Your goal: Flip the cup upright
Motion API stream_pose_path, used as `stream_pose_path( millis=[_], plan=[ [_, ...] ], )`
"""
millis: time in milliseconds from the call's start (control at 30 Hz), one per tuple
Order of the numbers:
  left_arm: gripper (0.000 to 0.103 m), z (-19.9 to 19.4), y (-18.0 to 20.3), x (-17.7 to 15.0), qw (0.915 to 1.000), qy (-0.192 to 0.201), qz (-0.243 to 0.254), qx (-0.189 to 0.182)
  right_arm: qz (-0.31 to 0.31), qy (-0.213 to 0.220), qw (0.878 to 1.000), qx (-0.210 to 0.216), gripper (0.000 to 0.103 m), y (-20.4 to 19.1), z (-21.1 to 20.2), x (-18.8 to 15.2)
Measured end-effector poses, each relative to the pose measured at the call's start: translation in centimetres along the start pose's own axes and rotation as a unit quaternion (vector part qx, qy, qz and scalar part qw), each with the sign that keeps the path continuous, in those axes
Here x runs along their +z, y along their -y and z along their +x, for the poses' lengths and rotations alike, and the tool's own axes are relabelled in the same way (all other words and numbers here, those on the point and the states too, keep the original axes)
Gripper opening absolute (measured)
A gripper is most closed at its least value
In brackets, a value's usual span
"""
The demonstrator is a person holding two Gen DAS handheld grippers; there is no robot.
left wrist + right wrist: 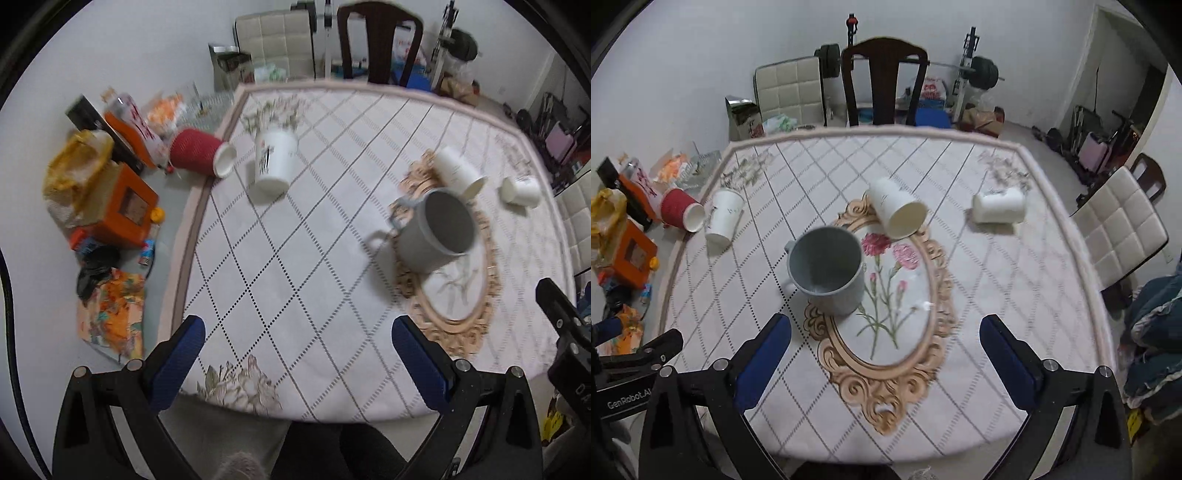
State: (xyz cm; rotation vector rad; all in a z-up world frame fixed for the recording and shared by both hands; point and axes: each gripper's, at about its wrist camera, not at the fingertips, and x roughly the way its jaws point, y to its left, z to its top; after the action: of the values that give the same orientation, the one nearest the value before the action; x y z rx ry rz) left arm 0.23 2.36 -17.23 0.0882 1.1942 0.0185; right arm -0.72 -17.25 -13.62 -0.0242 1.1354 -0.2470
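While the left wrist camera looked out over the table (332,258), the left gripper (295,350) hung above the near edge with its blue-padded fingers (417,354) spread wide and nothing between them. Ahead and to the right of it stood the grey mug (432,230), upright, mouth open to the camera, handle pointing left, sitting on the gold-framed oval of the cloth. Just beyond the mug lay a white paper cup (460,171) on its side, and further right a second white cup (521,189), also toppled. Far ahead and left, a printed white cup (275,160) stood mouth-down, with a red cup (201,153) lying beside it at the table's rim. At the far right edge, the black frame of the right gripper (565,332) poked in.

Over on the right wrist view, the right gripper (884,350) was also wide apart, holding nothing, hovering above the floral oval. The grey mug (827,267) sat ahead and slightly left of it, upright. The tipped paper cup (897,210) lay straight ahead beyond it, mouth toward the camera; the other fallen white cup (999,209) lay ahead and right. Far left, the inverted printed cup (723,218) and the red cup (681,214) sat close together. A dark chair (884,81) stood behind the table.
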Motion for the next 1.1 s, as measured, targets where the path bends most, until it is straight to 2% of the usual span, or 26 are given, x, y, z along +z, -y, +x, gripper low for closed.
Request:
stream_pose_path(
  millis=[200, 400, 700, 1100],
  plan=[
    [0.103, -8.9, 0.8, -1.7, 0.9981, 0.060, -0.011, 0.001, -0.002, 0.036, 0.999, 0.008, 0.103, 2.5, -8.8, 0.2],
    [0.103, -15.1, 0.9, -3.3, 0.9953, 0.091, -0.033, -0.002, -0.008, 0.065, 0.998, 0.017, 0.103, 4.6, -16.7, -0.1],
    [0.103, -19.6, 0.7, -4.4, 0.9937, 0.107, -0.032, -0.010, -0.006, 0.091, 0.996, 0.018, 0.103, 5.8, -23.8, -0.4],
    [0.103, -22.2, -0.4, -4.3, 0.9921, 0.122, -0.030, -0.002, 0.008, 0.104, 0.994, 0.010, 0.103, 4.9, -27.7, 0.3]
  ],
)
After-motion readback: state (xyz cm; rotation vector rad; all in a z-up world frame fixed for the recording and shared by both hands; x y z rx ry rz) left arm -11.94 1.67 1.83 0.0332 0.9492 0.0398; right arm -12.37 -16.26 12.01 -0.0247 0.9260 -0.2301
